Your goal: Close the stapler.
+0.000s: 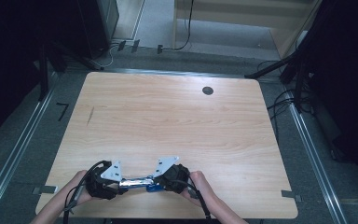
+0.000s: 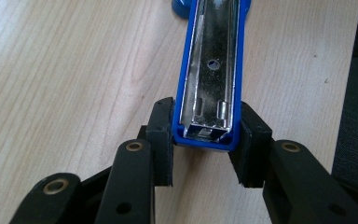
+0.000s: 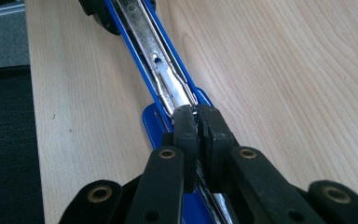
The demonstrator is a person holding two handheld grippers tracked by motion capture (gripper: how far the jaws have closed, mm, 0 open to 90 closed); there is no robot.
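**Near table edge: blue stapler, opened flat, held at both ends**

At the near edge of the wooden table [image 1: 168,116], between the person's two hands, lies one blue stapler [image 1: 137,183], swung open so that its metal staple channel faces up.

Item 1. Left gripper [image 2: 206,140]: jaws closed on the end of the stapler's blue top arm, one pad against each side wall. The bright channel [image 2: 212,70] inside looks empty of staples as far as it can be seen.

Item 2. Right gripper [image 3: 198,126]: jaws nearly together, pinching a thin metal part at the middle of the stapler [image 3: 168,88], over the blue base. Just beyond the tips a white pusher [image 3: 175,88] sits in the magazine rail. Exactly which strip is pinched cannot be told.

Item 3. Table otherwise carries a small dark round grommet [image 1: 208,90] at the far side, well apart from the work.

Progress, as judged: the opening of the stapler appears done, with both ends secured. No staples are to be seen on the table, so loading and closing, if intended, appear to be left.
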